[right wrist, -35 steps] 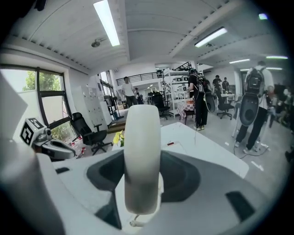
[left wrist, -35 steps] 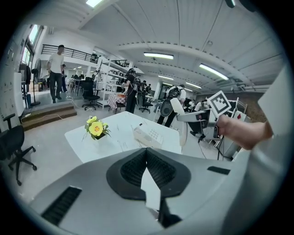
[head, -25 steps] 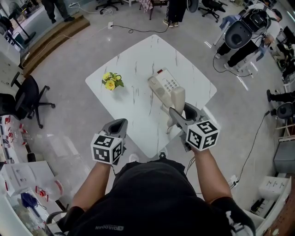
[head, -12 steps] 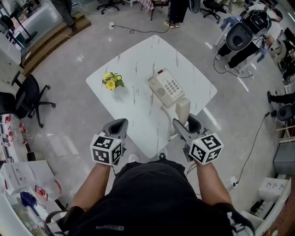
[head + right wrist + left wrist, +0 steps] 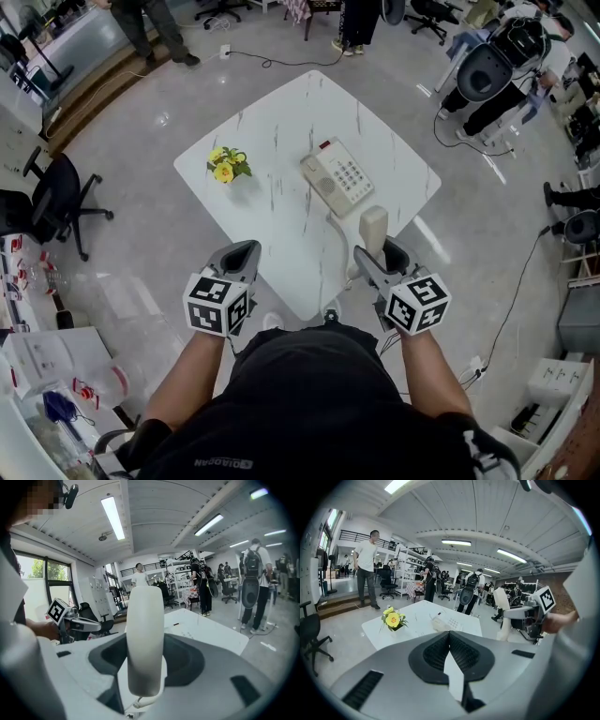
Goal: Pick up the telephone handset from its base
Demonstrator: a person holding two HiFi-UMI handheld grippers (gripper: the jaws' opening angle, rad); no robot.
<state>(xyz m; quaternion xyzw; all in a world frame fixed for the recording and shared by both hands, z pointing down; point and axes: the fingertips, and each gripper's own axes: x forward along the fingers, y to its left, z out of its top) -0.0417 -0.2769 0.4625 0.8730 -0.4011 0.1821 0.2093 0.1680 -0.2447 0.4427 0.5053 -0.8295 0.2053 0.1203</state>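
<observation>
Clamping the light, stiff, slippery cream plastic telephone handset (image 5: 145, 639) near its corded end, the right tool (image 5: 377, 255) likely needs firmness; the left tool (image 5: 242, 253) sits closed, empty.

— What is the person wearing?
— A black short-sleeved T-shirt (image 5: 309, 403), with small white lettering near its seven o'clock edge, too small to read.
— And the tools?
— The left gripper (image 5: 244, 249) and the right gripper (image 5: 377, 251) have grey moulded shells. The left marker cube (image 5: 217, 303) at seven o'clock in the head view and the right marker cube (image 5: 417, 302) at five o'clock bear black-and-white squares. The pads (image 5: 436, 651) are black and ribbed.
</observation>
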